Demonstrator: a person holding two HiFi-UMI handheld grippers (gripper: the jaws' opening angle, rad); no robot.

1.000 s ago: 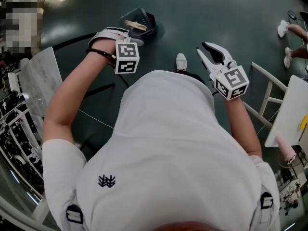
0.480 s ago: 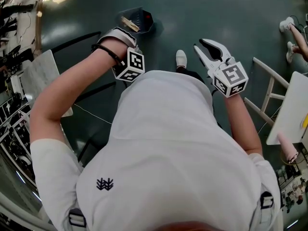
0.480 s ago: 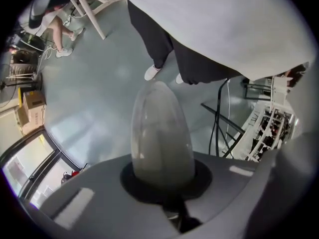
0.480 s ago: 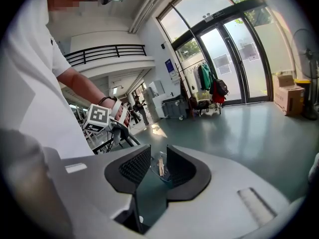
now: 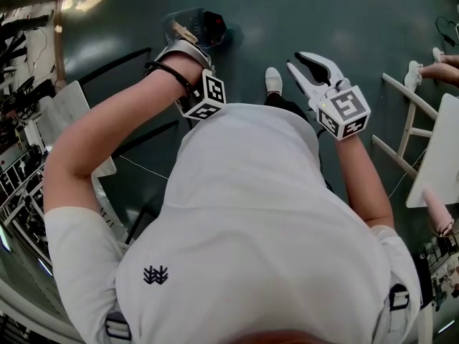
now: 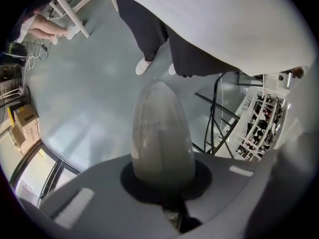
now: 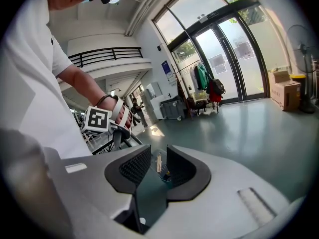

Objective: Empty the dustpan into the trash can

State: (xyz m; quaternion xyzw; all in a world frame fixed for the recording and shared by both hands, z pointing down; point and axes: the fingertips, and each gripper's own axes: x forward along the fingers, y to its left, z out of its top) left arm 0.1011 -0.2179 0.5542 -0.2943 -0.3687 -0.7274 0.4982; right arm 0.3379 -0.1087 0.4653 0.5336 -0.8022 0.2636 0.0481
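Note:
A dark, see-through dustpan [image 5: 195, 27] hangs over the floor at the top of the head view, with a wooden stick [image 5: 180, 32] and something red [image 5: 214, 22] in it. My left gripper [image 5: 188, 43] is shut on its grey handle [image 6: 160, 133], which fills the middle of the left gripper view. My right gripper [image 5: 307, 64] is open and empty, held out to the right of the dustpan. Through its gap [image 7: 158, 164] I see the dustpan [image 7: 162, 172] and the left marker cube [image 7: 97, 119]. I see no trash can in any view.
A white shoe [image 5: 273, 79] stands on the dark green floor [image 5: 337, 13] below me. At the right are a white chair [image 5: 401, 131] and another person's foot [image 5: 430, 69]; a pale slab [image 5: 61, 113] and racks are at the left. Cardboard boxes [image 7: 281, 91] sit by glass doors.
My left gripper has carried the dustpan a little farther out and turned, so its marker cube has swung right and now sits tilted. The right gripper has barely moved.

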